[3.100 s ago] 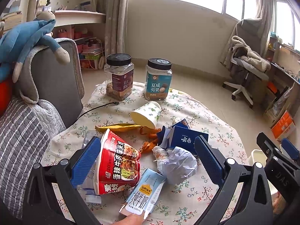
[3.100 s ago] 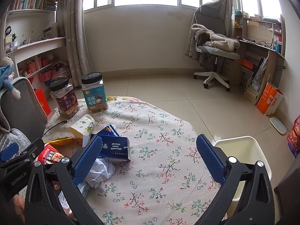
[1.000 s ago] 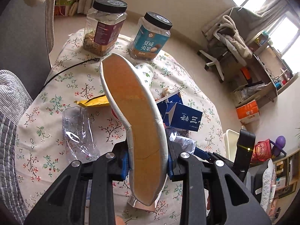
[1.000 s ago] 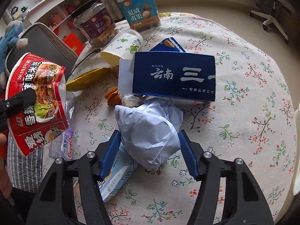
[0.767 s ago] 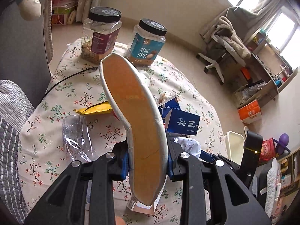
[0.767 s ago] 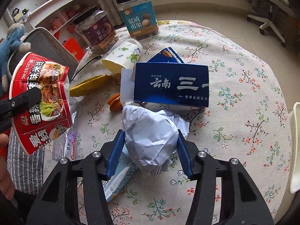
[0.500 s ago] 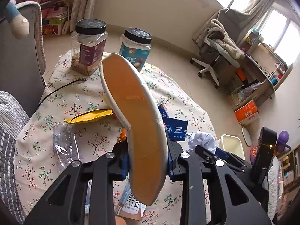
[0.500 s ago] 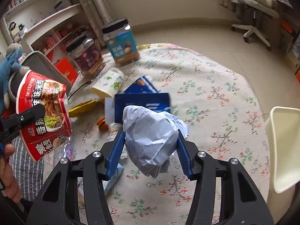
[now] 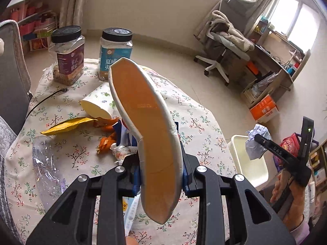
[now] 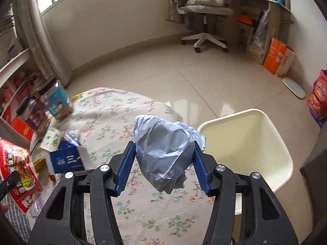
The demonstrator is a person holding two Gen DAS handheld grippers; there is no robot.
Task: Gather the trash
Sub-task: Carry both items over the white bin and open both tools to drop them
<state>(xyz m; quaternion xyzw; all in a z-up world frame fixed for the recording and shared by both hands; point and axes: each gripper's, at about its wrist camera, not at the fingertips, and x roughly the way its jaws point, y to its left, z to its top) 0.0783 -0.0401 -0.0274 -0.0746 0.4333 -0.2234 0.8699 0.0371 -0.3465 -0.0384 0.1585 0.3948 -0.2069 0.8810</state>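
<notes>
My left gripper [image 9: 161, 175] is shut on a squashed instant noodle cup [image 9: 146, 134], held above the floral table [image 9: 196, 122]; its red printed side shows in the right wrist view [image 10: 18, 173]. My right gripper [image 10: 164, 167] is shut on a crumpled white paper ball [image 10: 165, 153], held over the table's right edge, beside the cream trash bin [image 10: 263, 140]. In the left wrist view the paper ball [image 9: 255, 143] hangs over the bin [image 9: 245, 163].
On the table lie a paper cup [image 9: 98, 104], a yellow wrapper [image 9: 67, 125], orange wrappers [image 9: 106, 140], a clear plastic bottle [image 9: 45, 167], a blue carton [image 10: 65, 161] and two jars [image 9: 67, 55], [image 9: 115, 49]. An office chair [image 10: 202, 16] stands beyond.
Both grippers closed on trash and lifted it. My right gripper has carried the paper ball rightwards off the table middle to the bin. The noodle cup stays raised in my left gripper.
</notes>
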